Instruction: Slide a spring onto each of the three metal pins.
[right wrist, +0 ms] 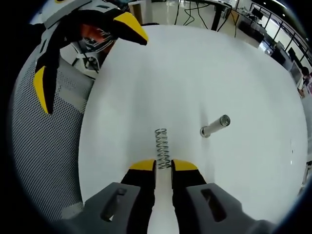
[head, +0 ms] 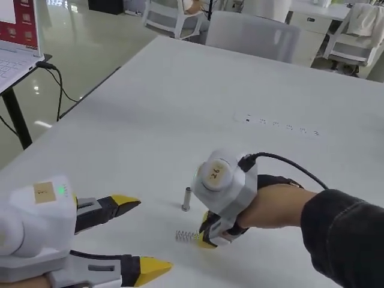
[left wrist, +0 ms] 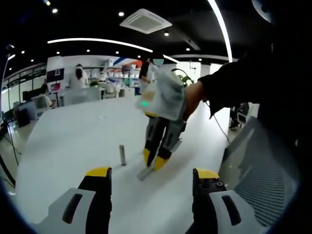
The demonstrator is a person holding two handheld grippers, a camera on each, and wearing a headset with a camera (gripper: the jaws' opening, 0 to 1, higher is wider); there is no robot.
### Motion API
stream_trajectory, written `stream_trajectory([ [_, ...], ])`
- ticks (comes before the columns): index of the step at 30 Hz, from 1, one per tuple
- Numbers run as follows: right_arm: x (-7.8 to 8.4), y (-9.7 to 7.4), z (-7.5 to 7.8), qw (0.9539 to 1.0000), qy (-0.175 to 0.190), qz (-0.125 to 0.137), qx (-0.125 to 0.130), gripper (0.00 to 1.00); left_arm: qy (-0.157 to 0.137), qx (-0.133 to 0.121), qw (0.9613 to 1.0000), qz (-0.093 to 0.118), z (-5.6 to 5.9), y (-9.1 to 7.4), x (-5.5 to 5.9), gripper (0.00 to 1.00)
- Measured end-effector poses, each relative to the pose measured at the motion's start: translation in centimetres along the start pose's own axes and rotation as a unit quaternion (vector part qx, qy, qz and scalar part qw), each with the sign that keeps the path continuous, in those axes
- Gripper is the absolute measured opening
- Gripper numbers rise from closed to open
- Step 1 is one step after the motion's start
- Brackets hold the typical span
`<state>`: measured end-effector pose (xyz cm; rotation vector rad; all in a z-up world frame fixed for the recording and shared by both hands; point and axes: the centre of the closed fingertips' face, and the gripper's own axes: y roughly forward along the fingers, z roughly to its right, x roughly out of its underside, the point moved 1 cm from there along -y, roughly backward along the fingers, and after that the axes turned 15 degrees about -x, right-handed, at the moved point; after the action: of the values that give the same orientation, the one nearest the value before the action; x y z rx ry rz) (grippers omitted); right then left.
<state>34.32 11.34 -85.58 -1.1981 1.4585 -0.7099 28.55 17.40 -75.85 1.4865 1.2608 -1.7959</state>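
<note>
White table (head: 180, 90), open office behind it, and the action sits at the near edge. The right hand-held gripper (right wrist: 163, 165) has its jaws drawn to a narrow gap, and the near end of the spring (right wrist: 162, 146) sits between the yellow tips. It looks pinched. The spring lies flat on the table, its long axis running straight out ahead along the jaws. One metal pin (right wrist: 214, 126) stands upright just beside it, ahead and off to the right in the right gripper view, clear of the coils. That's the relation that matters: a flat spring and a vertical pin, so by my read the spring has to be tipped upright and brought over the pin's top. The left hand-held gripper (head: 144, 233) hovers wide open, holding nothing, farther from both than the right.
</note>
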Motion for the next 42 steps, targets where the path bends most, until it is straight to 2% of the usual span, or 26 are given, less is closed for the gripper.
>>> stream_trajectory([
  [4, 0.4, 0.2, 0.1, 0.9998, -0.014, -0.012, 0.005, 0.08, 0.000, -0.001, 1.0000, -0.001, 0.0, 0.0, 0.1, 0.62],
  [9, 0.2, -0.8, -0.3, 0.9999, -0.015, -0.004, 0.005, 0.08, 0.003, 0.003, 1.0000, -0.002, 0.2, 0.1, 0.1, 0.61],
  [12, -0.1, -1.9, -0.9, 0.9999, -0.015, 0.005, 0.004, 0.08, 0.007, 0.010, 0.9999, -0.004, 0.5, 0.2, 0.1, 0.58],
  [15, -0.5, -3.0, -2.5, 0.9996, -0.018, 0.015, -0.017, 0.08, 0.013, 0.018, 0.9997, -0.004, 0.8, 0.4, 0.0, 0.56],
  [19, -1.1, -4.5, -4.5, 0.9988, -0.032, 0.018, -0.033, 0.08, 0.024, 0.038, 0.9990, -0.003, 1.6, 0.6, -0.3, 0.49],
  [26, -2.4, -6.3, -7.0, 0.9973, -0.063, 0.016, -0.034, 0.08, 0.044, 0.069, 0.9967, 0.008, 2.9, 0.8, -0.8, 0.34],
  [33, -3.0, -6.7, -8.2, 0.9958, -0.084, 0.008, -0.036, 0.08, 0.064, 0.098, 0.9929, 0.020, 4.1, 0.7, -1.2, 0.19],
  [42, -2.9, -6.6, -9.1, 0.9936, -0.103, 0.000, -0.046, 0.08, 0.081, 0.111, 0.9903, 0.017, 4.6, 0.5, -0.9, 0.05],
])
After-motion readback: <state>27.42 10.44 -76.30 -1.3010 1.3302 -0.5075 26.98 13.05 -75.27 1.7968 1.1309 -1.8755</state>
